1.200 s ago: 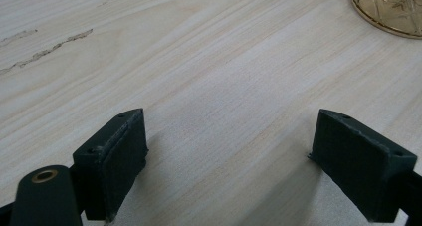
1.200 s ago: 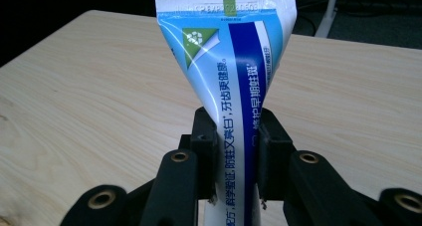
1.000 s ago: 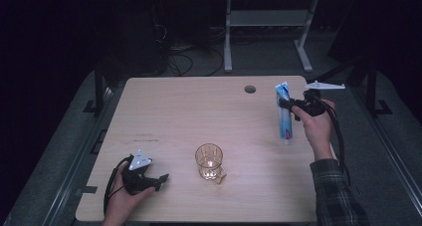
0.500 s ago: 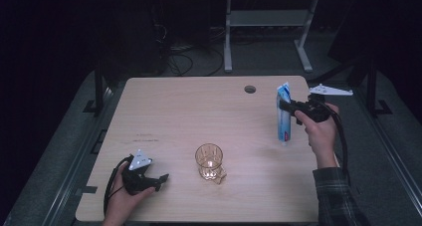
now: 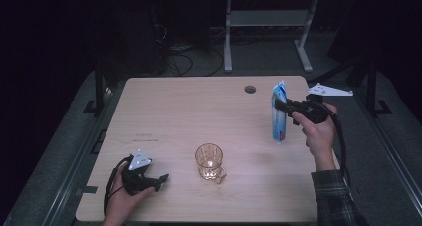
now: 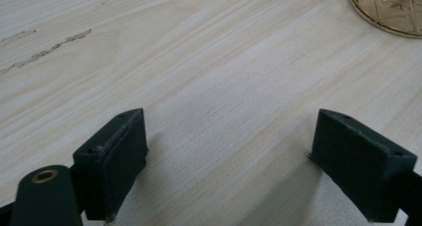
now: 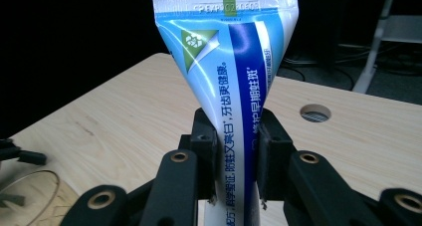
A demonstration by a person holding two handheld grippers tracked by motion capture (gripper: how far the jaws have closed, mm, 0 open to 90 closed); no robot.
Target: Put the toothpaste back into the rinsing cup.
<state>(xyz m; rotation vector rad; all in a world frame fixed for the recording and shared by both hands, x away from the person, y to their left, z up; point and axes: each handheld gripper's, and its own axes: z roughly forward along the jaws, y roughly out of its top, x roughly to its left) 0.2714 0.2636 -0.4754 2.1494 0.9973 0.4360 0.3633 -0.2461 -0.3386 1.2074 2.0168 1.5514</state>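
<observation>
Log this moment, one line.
right tongs: gripping upright toothpaste tube | left tongs: open, empty, on table | glass: untouched

Toothpaste tube (image 7: 234,96): blue and white, green triangle mark, printed lettering down its length. Upright, flat crimped end on top, cap end down. Raised over the worktop's (image 5: 199,111) right side.

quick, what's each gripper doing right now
left gripper: open, nothing between its jaws, low over the table.
right gripper: shut on the toothpaste tube, held upright.
</observation>
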